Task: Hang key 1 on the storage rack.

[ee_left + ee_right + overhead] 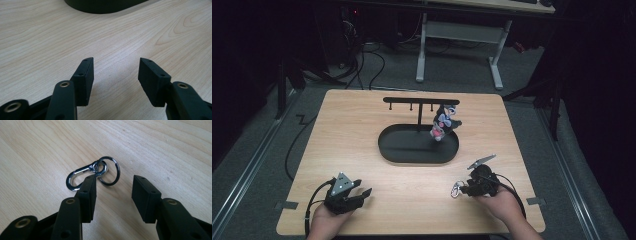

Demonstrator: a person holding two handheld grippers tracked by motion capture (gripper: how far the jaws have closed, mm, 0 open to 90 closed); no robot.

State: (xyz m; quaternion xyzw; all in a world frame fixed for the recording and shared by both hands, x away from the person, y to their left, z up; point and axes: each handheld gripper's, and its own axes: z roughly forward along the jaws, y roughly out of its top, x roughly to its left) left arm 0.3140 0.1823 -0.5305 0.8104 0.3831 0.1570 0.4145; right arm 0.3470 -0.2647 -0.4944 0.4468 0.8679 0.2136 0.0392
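A silver snap clasp (79, 173) with a split ring (110, 171) lies flat on the wooden table (362, 125). My right gripper (114, 180) is open just behind it; its left jaw tip covers part of the clasp, and the ring sits ahead of the gap, with nothing pressed between the pads. From above, the clasp (456, 189) lies just left of the right gripper (465, 189), near the front right. My left gripper (363, 193) is at the front left, open over bare wood (116, 68). A small plush toy (443, 122) hangs on the black hook stand (421, 101).
The stand's black oval base (384, 145) sits mid-table, and its edge (100, 8) shows at the top of the left gripper view. Cables trail from both grippers off the front edge. A white desk frame (497, 60) stands on the floor beyond the table.
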